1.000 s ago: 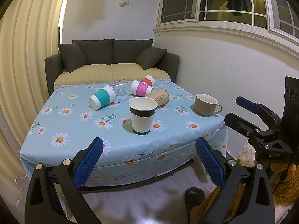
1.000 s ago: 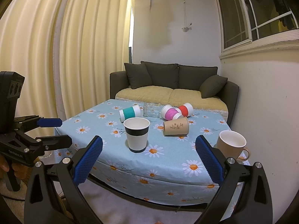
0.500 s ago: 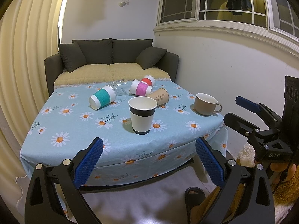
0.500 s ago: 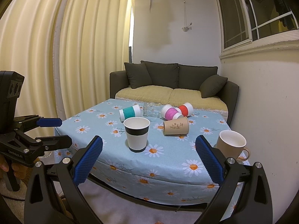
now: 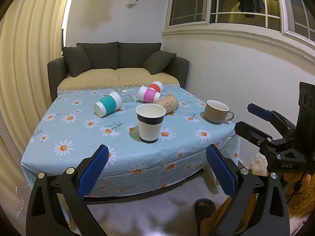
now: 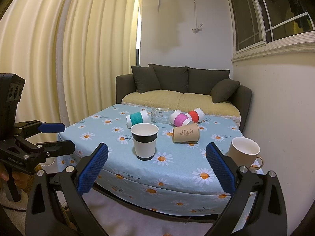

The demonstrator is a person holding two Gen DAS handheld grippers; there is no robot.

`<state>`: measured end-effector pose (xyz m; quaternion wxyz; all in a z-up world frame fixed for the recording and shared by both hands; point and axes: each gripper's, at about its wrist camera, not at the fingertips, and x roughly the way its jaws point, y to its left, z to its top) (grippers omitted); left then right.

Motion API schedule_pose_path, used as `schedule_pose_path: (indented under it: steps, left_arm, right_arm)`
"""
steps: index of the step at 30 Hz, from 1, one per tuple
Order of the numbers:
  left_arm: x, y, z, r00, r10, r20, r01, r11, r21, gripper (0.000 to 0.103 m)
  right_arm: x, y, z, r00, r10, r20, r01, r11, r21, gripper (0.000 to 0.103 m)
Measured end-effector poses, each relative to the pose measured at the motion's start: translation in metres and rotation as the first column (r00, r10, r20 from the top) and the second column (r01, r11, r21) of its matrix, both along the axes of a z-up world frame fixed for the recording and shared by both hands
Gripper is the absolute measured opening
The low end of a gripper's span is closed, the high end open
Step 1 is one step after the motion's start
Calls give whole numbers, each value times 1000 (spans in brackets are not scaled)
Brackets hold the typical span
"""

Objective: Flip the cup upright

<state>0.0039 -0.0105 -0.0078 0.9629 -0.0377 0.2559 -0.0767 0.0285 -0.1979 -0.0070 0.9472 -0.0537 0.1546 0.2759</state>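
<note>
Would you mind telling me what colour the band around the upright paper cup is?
Black, on the white upright paper cup; the right wrist view shows it best.

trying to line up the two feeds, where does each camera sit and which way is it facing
Left wrist: sits on the left gripper, off the table's near edge, facing the sofa; its open blue fingers show, with the right gripper at the right edge.
Right wrist: sits on the right gripper, facing the same way; the left gripper shows at left.
Shared: the upright paper cup, the mug, tipped cups.
</note>
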Motion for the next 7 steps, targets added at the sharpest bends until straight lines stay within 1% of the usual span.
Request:
schedule_pose_path:
  steps: [7]
  left_arm:
    - [-1, -1, 1, 1000, -2, 7, 2, 1000, -1, 97]
  right_arm:
    - [-1, 1, -1, 1000, 0, 0, 0, 1000, -5, 98]
